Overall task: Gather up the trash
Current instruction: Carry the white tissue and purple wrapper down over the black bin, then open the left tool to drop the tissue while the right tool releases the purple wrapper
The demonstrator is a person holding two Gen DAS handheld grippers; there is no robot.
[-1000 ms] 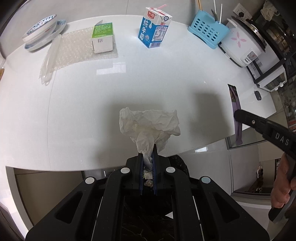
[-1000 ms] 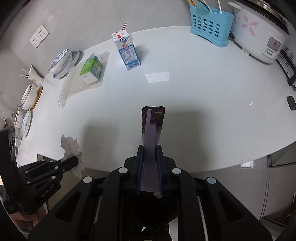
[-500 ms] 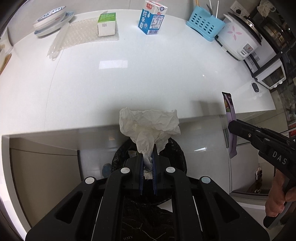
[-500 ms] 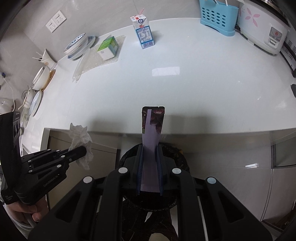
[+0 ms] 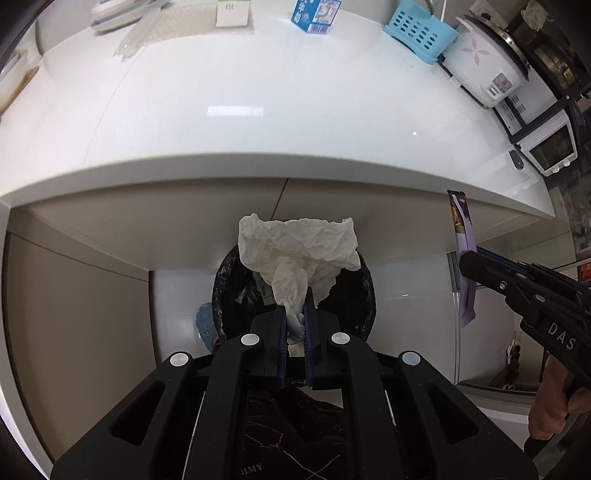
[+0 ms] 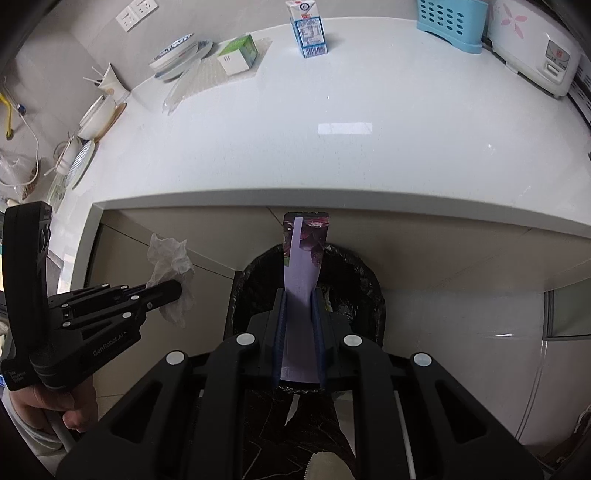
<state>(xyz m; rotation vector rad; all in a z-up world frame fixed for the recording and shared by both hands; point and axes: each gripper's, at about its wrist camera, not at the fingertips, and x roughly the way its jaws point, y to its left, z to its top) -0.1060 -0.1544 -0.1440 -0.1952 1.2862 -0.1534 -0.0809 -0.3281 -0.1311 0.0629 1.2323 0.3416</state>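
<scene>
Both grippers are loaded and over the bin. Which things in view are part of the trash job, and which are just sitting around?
Job:
- crumpled tissue, in the left gripper
- purple wrapper, in the right gripper
- black-lined bin

Lying about on the counter:
- milk carton
- green box
- blue basket
- rice cooker
- plates

A bin point(image 5: 362, 291) stands on the floor below the front edge of the counter point(image 5: 258, 122). The left gripper point(image 5: 295, 314) pinches a tissue point(image 5: 295, 247) over the bin's mouth, and the right gripper point(image 6: 298, 317), to its right, grips a wrapper point(image 6: 304, 251) over the same bin. At the back of the counter stand a carton point(image 6: 308, 33), a box point(image 6: 238, 55) to its left, and a basket point(image 6: 450, 22) to its right.
</scene>
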